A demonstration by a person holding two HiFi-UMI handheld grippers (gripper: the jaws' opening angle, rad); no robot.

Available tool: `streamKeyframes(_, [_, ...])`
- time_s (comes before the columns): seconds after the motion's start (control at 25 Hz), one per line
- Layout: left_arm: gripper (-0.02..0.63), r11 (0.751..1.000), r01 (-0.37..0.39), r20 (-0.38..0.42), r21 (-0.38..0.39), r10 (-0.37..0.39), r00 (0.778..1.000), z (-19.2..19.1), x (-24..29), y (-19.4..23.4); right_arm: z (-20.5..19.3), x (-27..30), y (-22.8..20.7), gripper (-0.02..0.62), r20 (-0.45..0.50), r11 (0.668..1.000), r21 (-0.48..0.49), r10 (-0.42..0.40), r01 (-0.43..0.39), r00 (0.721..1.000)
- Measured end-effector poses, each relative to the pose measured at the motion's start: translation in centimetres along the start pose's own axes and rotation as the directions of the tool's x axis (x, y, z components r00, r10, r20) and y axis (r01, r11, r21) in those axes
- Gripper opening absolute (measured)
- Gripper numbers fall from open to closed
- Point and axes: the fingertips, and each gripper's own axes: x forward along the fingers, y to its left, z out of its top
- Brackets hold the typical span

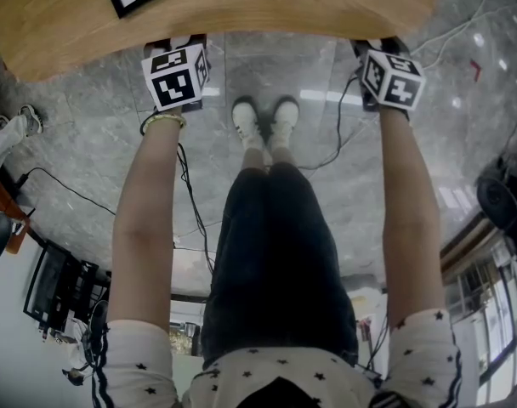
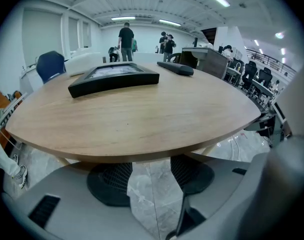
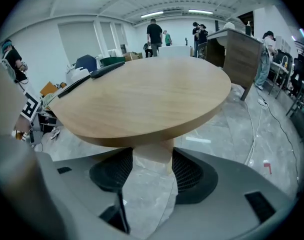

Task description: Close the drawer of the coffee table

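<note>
A round wooden coffee table (image 1: 241,11) stands right before me on the grey marble floor. No drawer shows in any view. My left gripper (image 1: 175,45) hovers at the table's near edge, its jaws open and empty; in the left gripper view (image 2: 151,181) the tabletop (image 2: 132,116) lies just beyond its pads (image 2: 109,181). Further right along the same edge is my right gripper (image 1: 377,49), also open with nothing between its jaws (image 3: 151,171). Only the table's pale leg (image 3: 153,154) and floor show through that gap. The table's edge partly hides both grippers' tips in the head view.
A black picture frame (image 2: 114,77) and a dark remote (image 2: 175,68) lie on the table's far side. Cables (image 1: 190,202) trail over the floor by my white shoes (image 1: 263,119). Desks, chairs and several standing people (image 2: 126,40) fill the room beyond.
</note>
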Motion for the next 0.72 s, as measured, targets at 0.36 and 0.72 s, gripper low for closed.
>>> streamKeyframes(0.36, [0.242,0.995,-0.027,0.059,-0.092,0.032,0.998,0.7,0.6,0.2,1.1,0.5,-0.3,0.252,0.054,0.999,-0.003,-0.045,0.046,0.997])
streamKeyframes(0.72, [0.242,0.996,-0.032,0.037,-0.082,0.035,0.999,0.5,0.5,0.2,1.1,0.2,-0.3,0.252,0.046,0.999,0.002,-0.052,0.052,0.998])
